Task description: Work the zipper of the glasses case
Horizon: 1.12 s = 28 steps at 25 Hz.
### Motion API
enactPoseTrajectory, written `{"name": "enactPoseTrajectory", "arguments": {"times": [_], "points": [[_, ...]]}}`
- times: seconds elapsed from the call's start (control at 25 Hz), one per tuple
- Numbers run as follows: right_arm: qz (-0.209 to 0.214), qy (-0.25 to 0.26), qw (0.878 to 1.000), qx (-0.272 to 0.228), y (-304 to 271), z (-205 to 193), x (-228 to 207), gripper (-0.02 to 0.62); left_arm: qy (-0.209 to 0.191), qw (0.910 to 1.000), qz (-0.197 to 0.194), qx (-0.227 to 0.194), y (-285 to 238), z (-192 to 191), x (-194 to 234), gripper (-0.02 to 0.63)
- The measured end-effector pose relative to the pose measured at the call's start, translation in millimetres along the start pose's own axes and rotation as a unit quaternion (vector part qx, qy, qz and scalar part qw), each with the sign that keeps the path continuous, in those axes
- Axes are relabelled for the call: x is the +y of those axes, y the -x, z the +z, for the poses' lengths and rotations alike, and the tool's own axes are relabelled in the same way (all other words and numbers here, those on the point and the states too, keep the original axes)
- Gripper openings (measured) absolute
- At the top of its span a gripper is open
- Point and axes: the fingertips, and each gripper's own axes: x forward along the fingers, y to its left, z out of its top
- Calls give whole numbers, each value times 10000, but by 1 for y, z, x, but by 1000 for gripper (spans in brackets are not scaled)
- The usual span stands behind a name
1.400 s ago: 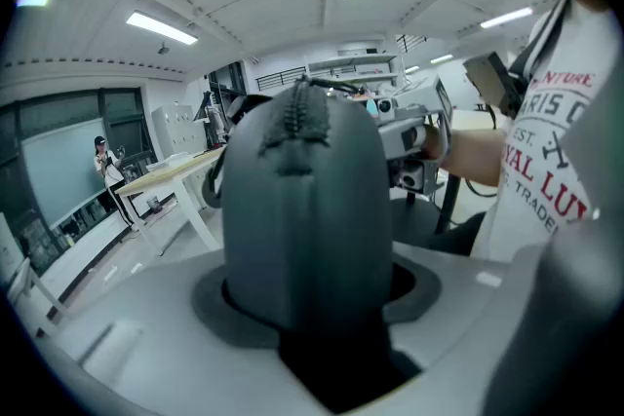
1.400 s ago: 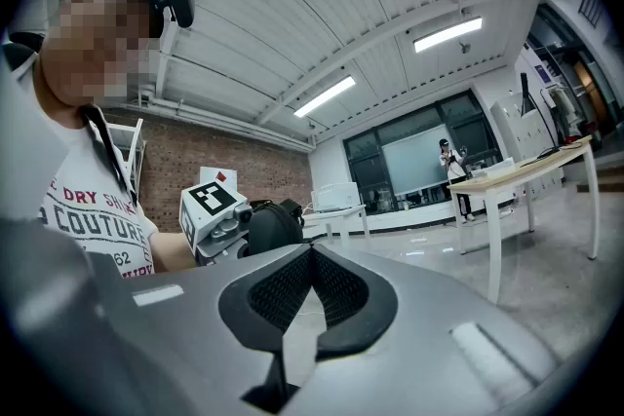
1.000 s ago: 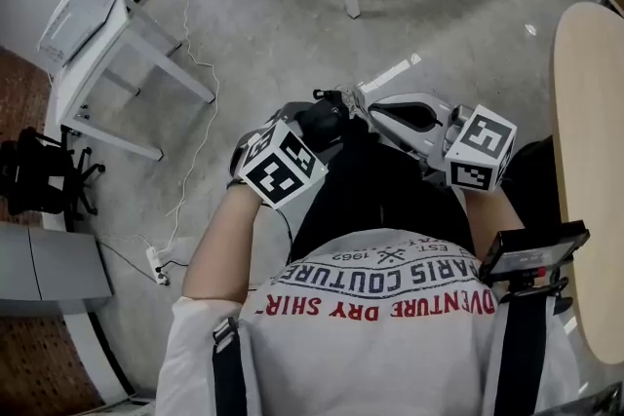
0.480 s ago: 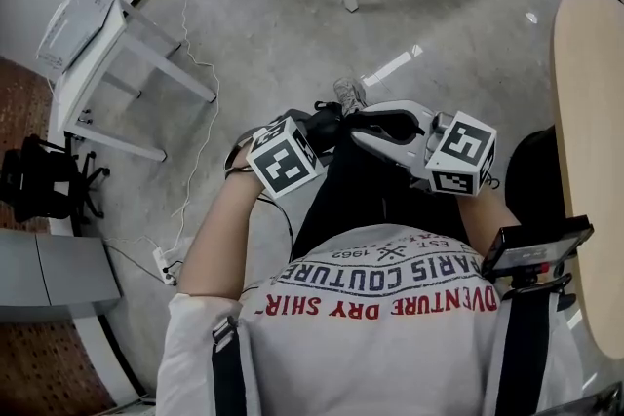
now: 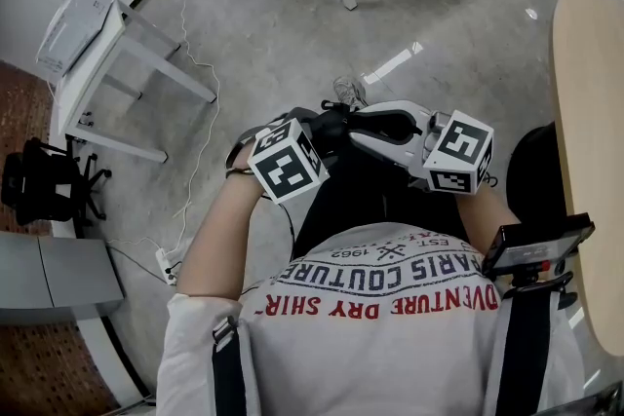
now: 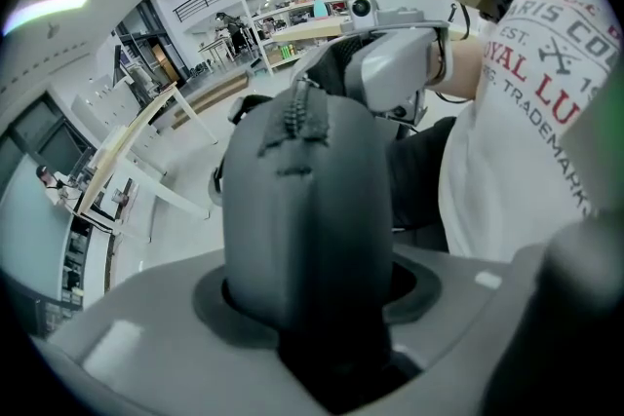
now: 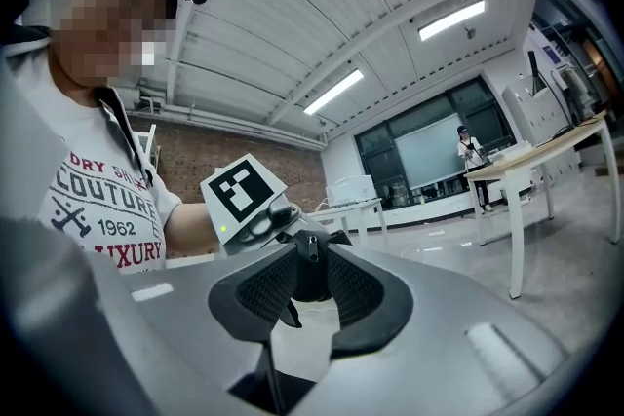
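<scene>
Now | L gripper (image 6: 312,297) clamped on glasses case (image 6: 302,200), long axis 6–12 | R gripper (image 7: 310,292) jaws just opening, stand apart | zipper pull (image 7: 311,251) at 12 betw. R jaw tips, prob. untouched | R nearer for next tug

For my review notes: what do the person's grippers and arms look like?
The left gripper and right gripper have light grey shells with dark tongs; the right one's pads are finely dotted. Each carries a white cube with black square markers: left cube, right cube. The person wears a short-sleeved white T-shirt with red and dark lettering, and black straps.
</scene>
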Motion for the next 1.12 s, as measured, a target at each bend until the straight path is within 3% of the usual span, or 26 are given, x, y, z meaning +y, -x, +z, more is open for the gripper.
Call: {"name": "enactPoseTrajectory", "arguments": {"times": [0.2,0.6,1.12], "points": [[-131,128,9998,76,1,-1,-3,38,16,10000,-44,43,-1,-1,-3,245],[52,112,9998,123,3,-2,-1,26,219,9979,-575,-211,-3,3,-15,245],[520,294,9980,201,6,-1,13,21,-132,9909,-1305,-290,3,-4,-34,245]]}}
